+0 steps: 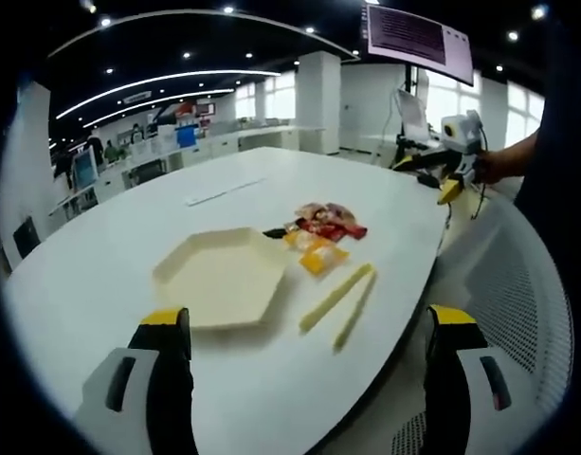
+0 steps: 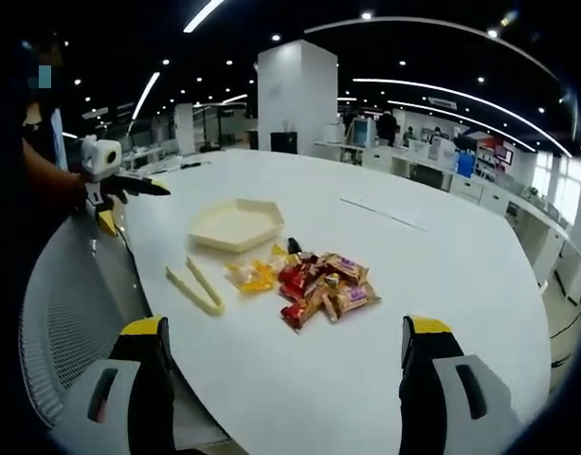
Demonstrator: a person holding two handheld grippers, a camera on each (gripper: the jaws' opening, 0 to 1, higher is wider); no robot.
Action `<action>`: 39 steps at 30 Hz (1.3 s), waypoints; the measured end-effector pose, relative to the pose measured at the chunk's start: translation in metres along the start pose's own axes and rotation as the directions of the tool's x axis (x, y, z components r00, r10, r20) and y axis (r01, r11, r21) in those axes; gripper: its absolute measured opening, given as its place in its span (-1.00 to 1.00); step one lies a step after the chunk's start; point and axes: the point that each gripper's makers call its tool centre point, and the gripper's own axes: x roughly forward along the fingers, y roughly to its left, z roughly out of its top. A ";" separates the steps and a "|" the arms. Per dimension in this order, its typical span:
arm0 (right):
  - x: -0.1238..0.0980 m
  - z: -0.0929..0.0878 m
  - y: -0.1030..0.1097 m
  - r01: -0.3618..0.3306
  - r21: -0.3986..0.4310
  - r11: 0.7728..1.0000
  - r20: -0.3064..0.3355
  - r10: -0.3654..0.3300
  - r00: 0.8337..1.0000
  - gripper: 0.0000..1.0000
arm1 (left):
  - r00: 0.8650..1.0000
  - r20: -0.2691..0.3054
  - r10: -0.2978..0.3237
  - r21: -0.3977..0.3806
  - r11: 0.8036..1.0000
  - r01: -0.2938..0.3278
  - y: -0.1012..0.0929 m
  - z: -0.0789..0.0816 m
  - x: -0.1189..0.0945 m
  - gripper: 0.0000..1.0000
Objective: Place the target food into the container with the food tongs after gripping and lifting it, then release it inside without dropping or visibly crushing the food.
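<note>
The left gripper (image 1: 304, 379) hangs released over the near edge of the white bench (image 1: 100, 275), jaws wide apart and holding nothing. Just ahead of it lies the hexagonal tray (image 1: 221, 277), pale and empty. Right of the tray, a little apart, lie the yellow tongs (image 1: 338, 299), flat on the bench. Beyond tray and tongs sits the heap of wrapped snacks (image 1: 318, 230), near the tray's far corner.

The right gripper (image 2: 282, 384) is likewise released, jaws spread, nothing between them, held above the bench (image 2: 442, 265) edge. Ahead of it lie the snacks (image 2: 314, 282), with the tongs (image 2: 197, 287) to their left and the tray (image 2: 235, 225) behind them. Each gripper shows in the other's view, held in a person's hand off the bench side: right gripper (image 1: 451, 161), left gripper (image 2: 115, 180).
</note>
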 end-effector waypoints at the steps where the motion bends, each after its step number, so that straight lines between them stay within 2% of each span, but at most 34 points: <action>1: -0.001 0.001 0.000 0.004 0.005 1.000 0.006 -0.004 1.000 0.99 | 1.000 -0.020 -0.015 0.022 1.000 0.016 -0.001 0.000 0.003 0.99; 4: -0.004 0.002 0.000 0.010 0.014 1.000 0.018 -0.010 1.000 0.99 | 0.995 -0.070 -0.070 0.127 0.989 0.078 -0.007 0.003 0.010 0.96; 6: -0.005 0.001 0.001 0.010 0.017 1.000 0.026 -0.010 1.000 0.99 | 0.990 -0.090 -0.110 0.150 0.981 0.123 -0.010 0.009 0.015 0.91; 9: -0.006 0.002 0.004 0.005 0.015 1.000 0.048 -0.006 0.999 0.99 | 0.986 -0.109 -0.130 0.203 0.968 0.150 -0.007 0.015 0.022 0.90; 15: -0.009 -0.001 0.007 0.003 0.016 1.000 0.050 -0.004 0.999 0.99 | 0.978 -0.135 -0.158 0.232 0.955 0.186 -0.004 0.024 0.029 0.81; 18: -0.011 -0.003 0.006 0.010 0.023 1.000 0.047 -0.012 0.999 0.99 | 0.977 -0.139 -0.161 0.255 0.948 0.193 -0.005 0.024 0.033 0.86; 21: -0.012 -0.004 0.005 0.014 0.032 0.999 0.049 -0.016 0.999 0.99 | 0.969 -0.172 -0.179 0.293 0.930 0.224 -0.008 0.016 0.039 0.69; 23: -0.013 -0.004 0.006 0.013 0.032 0.999 0.051 -0.015 0.999 0.99 | 0.964 -0.186 -0.192 0.313 0.918 0.243 -0.012 0.012 0.044 0.68; 24: -0.013 -0.003 0.008 0.011 0.032 0.999 0.056 -0.012 0.998 0.99 | 0.955 -0.208 -0.210 0.308 0.913 0.268 -0.016 0.005 0.048 0.65; 28: -0.012 -0.005 0.009 0.008 0.034 0.999 0.052 -0.010 0.999 0.99 | 0.940 -0.273 -0.203 0.346 0.891 0.293 -0.015 -0.013 0.058 0.43; 32: -0.012 -0.005 0.011 0.004 0.038 0.999 0.055 -0.006 0.998 0.99 | 0.929 -0.300 -0.216 0.341 0.886 0.315 -0.014 -0.021 0.065 0.34; 35: -0.012 -0.004 0.013 -0.006 0.041 0.999 0.058 0.004 0.998 0.99 | 0.914 -0.333 -0.232 0.349 0.870 0.348 -0.017 -0.029 0.070 0.16; 36: -0.011 -0.005 0.013 -0.008 0.039 0.999 0.056 0.006 0.998 0.99 | 0.914 -0.334 -0.231 0.355 0.867 0.349 -0.018 -0.030 0.072 0.14; 38: -0.010 -0.005 0.015 -0.015 0.040 0.999 0.057 0.012 0.998 0.99 | 0.894 -0.364 -0.261 0.328 0.863 0.385 -0.025 -0.035 0.077 0.05; 39: -0.008 -0.006 0.016 -0.019 0.041 0.999 0.055 0.017 0.998 0.99 | 0.890 -0.375 -0.261 0.338 0.855 0.393 -0.027 -0.038 0.081 0.01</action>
